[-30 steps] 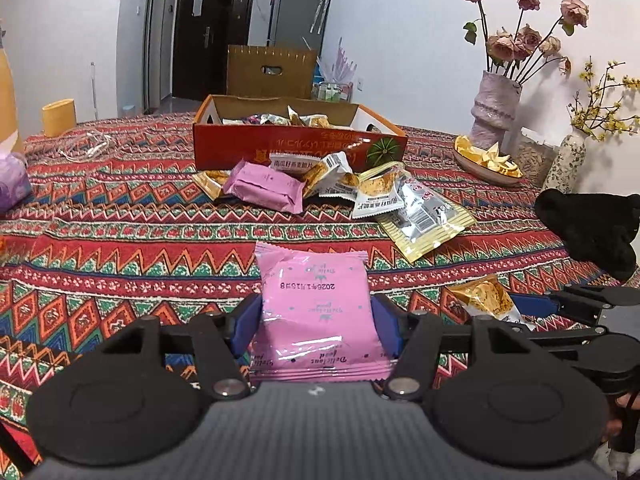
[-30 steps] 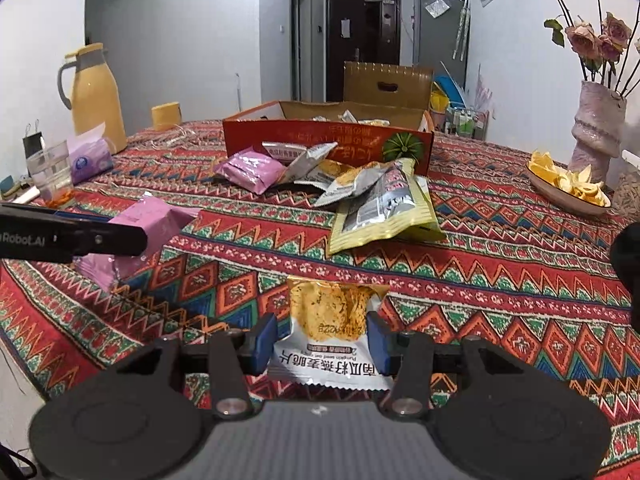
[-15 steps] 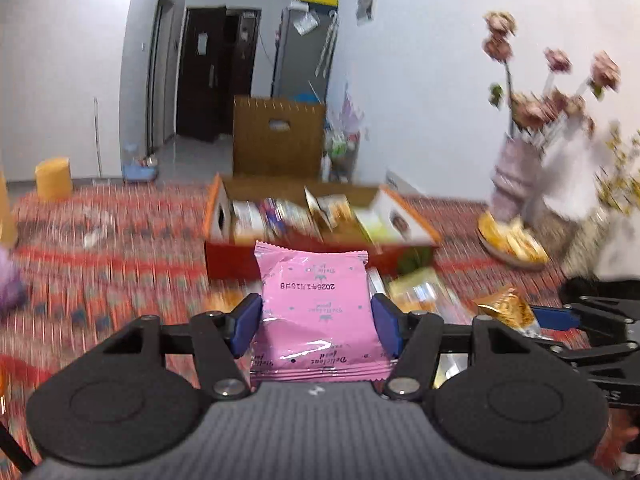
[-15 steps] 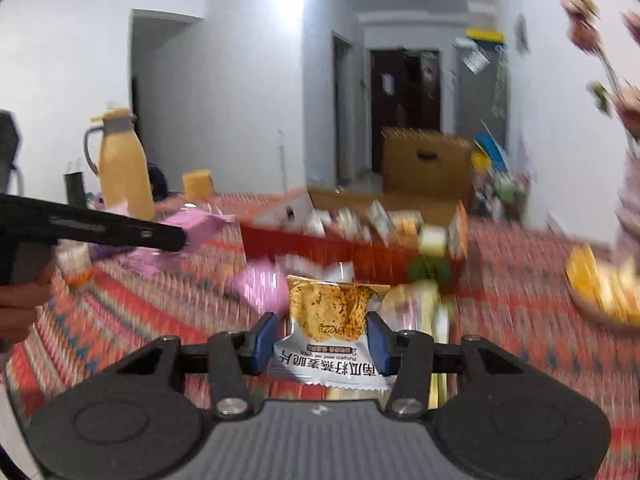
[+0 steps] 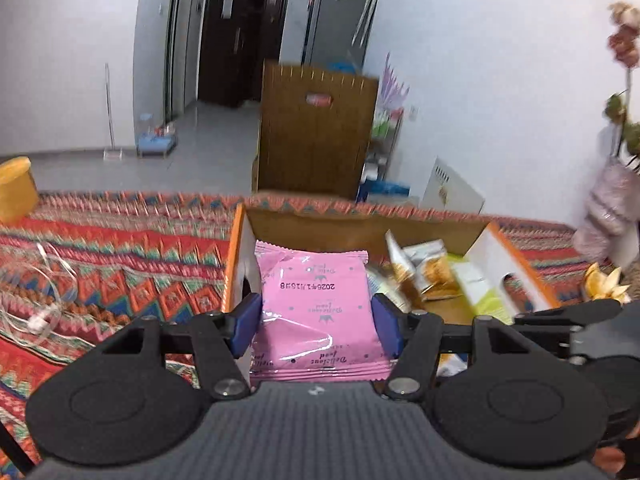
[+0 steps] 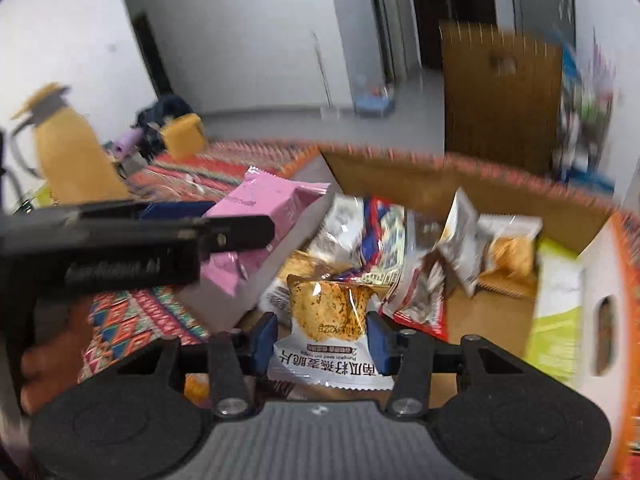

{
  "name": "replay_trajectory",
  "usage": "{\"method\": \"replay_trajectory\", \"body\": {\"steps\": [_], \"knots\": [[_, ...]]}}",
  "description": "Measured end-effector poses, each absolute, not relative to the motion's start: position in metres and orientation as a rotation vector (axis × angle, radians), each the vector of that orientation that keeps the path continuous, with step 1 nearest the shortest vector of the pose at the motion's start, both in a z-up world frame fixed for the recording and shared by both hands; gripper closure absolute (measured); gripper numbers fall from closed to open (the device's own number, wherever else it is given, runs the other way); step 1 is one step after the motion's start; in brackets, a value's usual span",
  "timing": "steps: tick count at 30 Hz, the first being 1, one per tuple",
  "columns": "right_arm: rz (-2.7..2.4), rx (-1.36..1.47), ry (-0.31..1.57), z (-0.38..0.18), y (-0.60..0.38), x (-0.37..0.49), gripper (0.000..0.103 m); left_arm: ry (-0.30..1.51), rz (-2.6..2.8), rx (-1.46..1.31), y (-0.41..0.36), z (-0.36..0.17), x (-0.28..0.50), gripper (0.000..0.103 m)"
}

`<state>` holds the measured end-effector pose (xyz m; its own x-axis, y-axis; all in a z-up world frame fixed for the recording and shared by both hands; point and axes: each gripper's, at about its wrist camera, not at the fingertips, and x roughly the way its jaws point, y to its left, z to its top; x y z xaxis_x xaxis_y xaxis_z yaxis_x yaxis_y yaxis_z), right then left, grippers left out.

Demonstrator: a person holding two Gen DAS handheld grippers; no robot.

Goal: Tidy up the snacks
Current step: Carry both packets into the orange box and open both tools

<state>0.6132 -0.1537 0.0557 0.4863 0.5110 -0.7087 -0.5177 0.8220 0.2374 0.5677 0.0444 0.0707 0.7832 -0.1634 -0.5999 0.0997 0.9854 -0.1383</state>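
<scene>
Both tongs are seen loaded above the open cardboard box [image 5: 472, 236]: the left tongs [image 5: 316, 322] are clamped on a pink packet [image 5: 316, 300], and the right tongs [image 6: 322, 336] are clamped on a pumpkin-seed crisp packet [image 6: 328, 316]. Each packet is pinched across its width between blue pads [image 5: 248, 320].

The step in hand is judged to be delivery into the box. The pink packet is held over the box's left wall, by its white end flap, while the crisp packet is held over the middle, above other wrapped snacks [image 6: 376, 232] already lying inside. For the next move, a small lowering and an opening of the jaws is likely called for; the left packet should first be carried further inward, so it is not dropped on the wall or the tabletop [image 5: 120, 248].

A smooth, glossy film with crimped end seams is shown on the pink packet, which is flat and rectangular. The crisp packet is partly clear, with a rough golden biscuit visible, and white with print at its near end. The box is of matte brown board inside, with orange edges. The tabletop is covered in a woven-look zigzag cloth.
</scene>
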Motion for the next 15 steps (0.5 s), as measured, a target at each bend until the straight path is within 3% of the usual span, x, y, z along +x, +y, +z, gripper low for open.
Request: {"method": "replay_trajectory", "body": {"steps": [6, 8, 12, 15], "knots": [[0.591, -0.037, 0.928, 0.027, -0.126, 0.628, 0.05, 0.707, -0.14, -0.12, 0.048, 0.042, 0.582, 0.041], [0.596, -0.028, 0.935, 0.026, -0.124, 0.624, 0.049, 0.678, -0.138, -0.102, 0.049, 0.042, 0.576, 0.034], [0.609, 0.005, 0.921, 0.037, -0.13, 0.62, 0.032, 0.643, -0.152, -0.111, 0.058, 0.056, 0.565, 0.03], [0.598, -0.004, 0.875, 0.059, -0.146, 0.603, 0.03, 0.596, -0.145, -0.106, 0.064, 0.077, 0.548, 0.028]]}}
